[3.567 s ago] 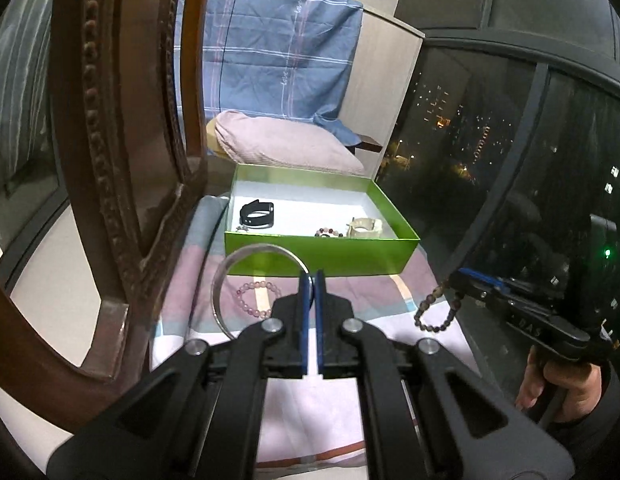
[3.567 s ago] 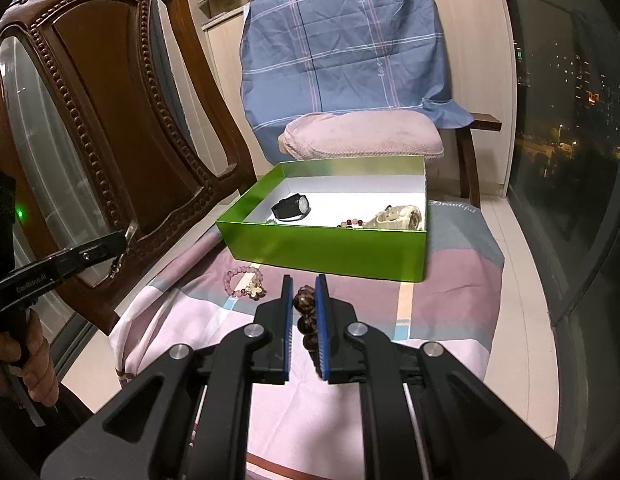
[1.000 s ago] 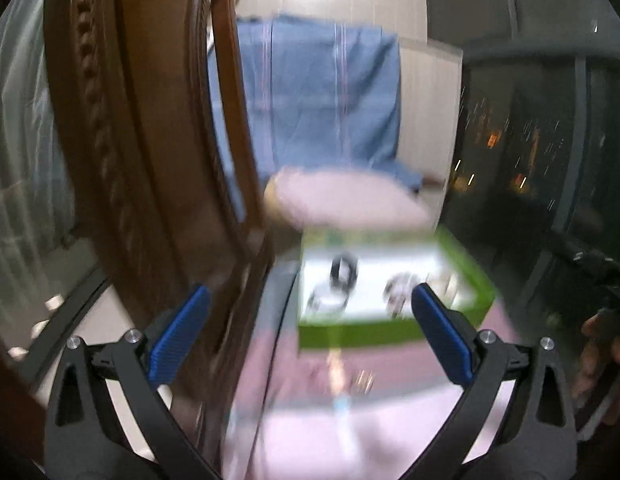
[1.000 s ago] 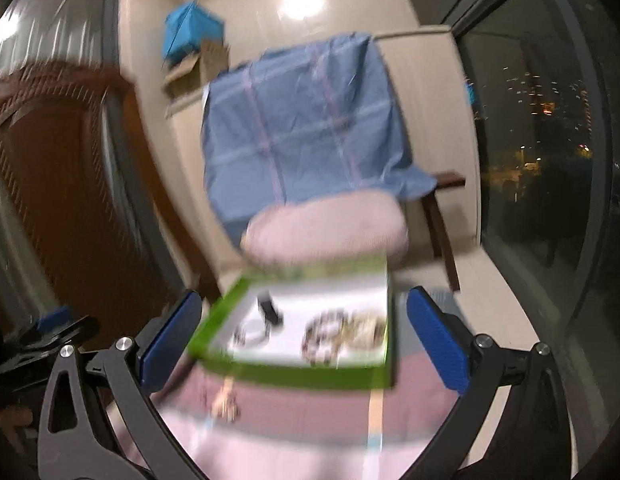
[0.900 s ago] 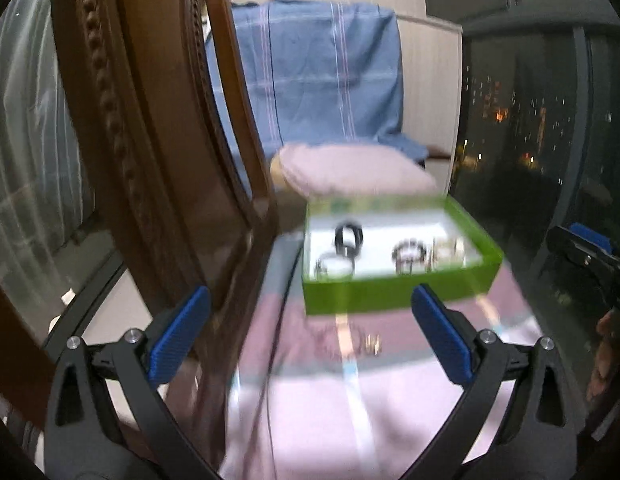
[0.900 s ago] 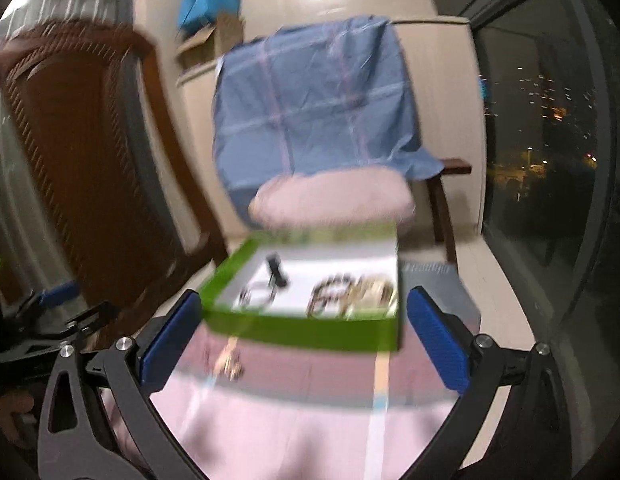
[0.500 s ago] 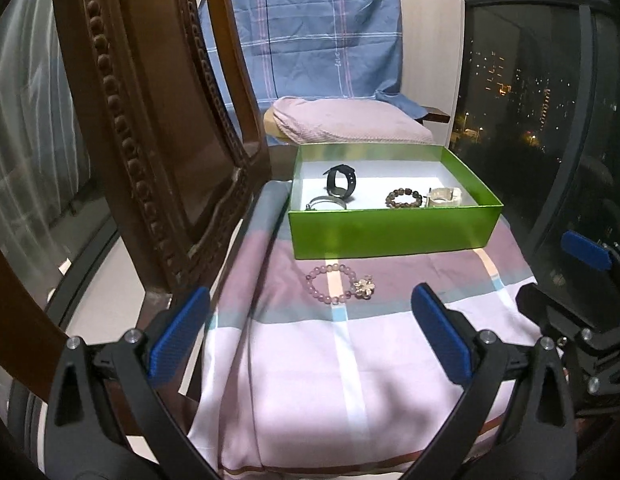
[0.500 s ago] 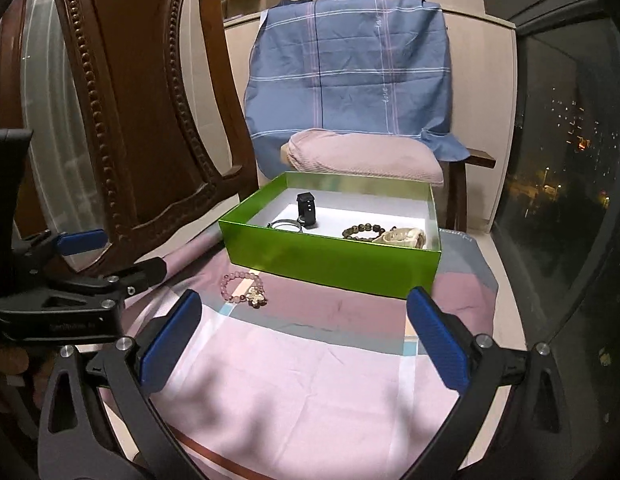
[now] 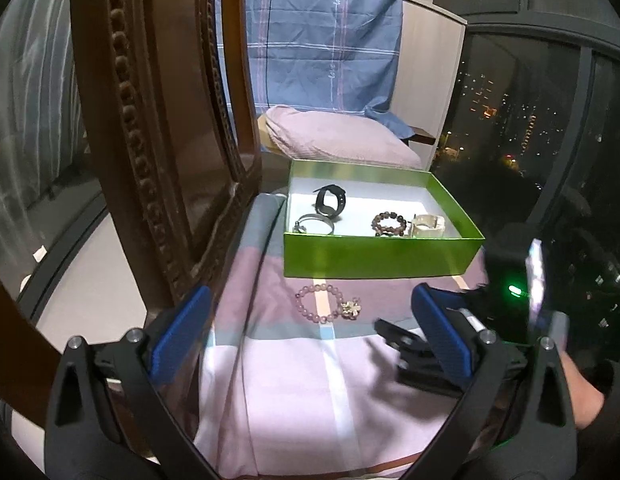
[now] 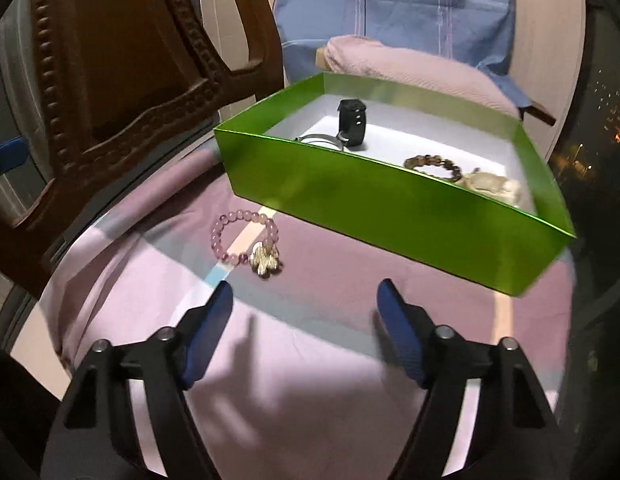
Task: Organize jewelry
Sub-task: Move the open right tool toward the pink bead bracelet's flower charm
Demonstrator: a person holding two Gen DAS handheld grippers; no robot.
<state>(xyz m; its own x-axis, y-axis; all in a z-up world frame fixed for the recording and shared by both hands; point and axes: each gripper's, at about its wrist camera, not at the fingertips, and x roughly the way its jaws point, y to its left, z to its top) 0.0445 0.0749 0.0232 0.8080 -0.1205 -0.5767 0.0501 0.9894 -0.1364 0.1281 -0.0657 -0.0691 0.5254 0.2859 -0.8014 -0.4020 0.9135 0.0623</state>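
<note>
- The left gripper (image 9: pixel 310 328) is hanging with its jaws spread wide, gripping nothing.
- The right gripper (image 10: pixel 304 322) is likewise gaping, empty, over the striped cloth (image 10: pixel 294 392).
- A pink bead bracelet (image 10: pixel 246 242) is lying on the cloth at 11 o'clock from the right gripper, just beside the green box (image 10: pixel 389 208).
- The box is holding a black watch (image 10: pixel 351 122), silver bangle (image 9: pixel 313 224), brown bead bracelet (image 9: pixel 389 224) and pale bracelet (image 9: pixel 428 226).

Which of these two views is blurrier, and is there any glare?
Right wrist view: the softer one, right gripper fingers smeared, sheen on the green box. Left wrist view: sharper, fisheye-bent chair back, city lights through the dark window.
</note>
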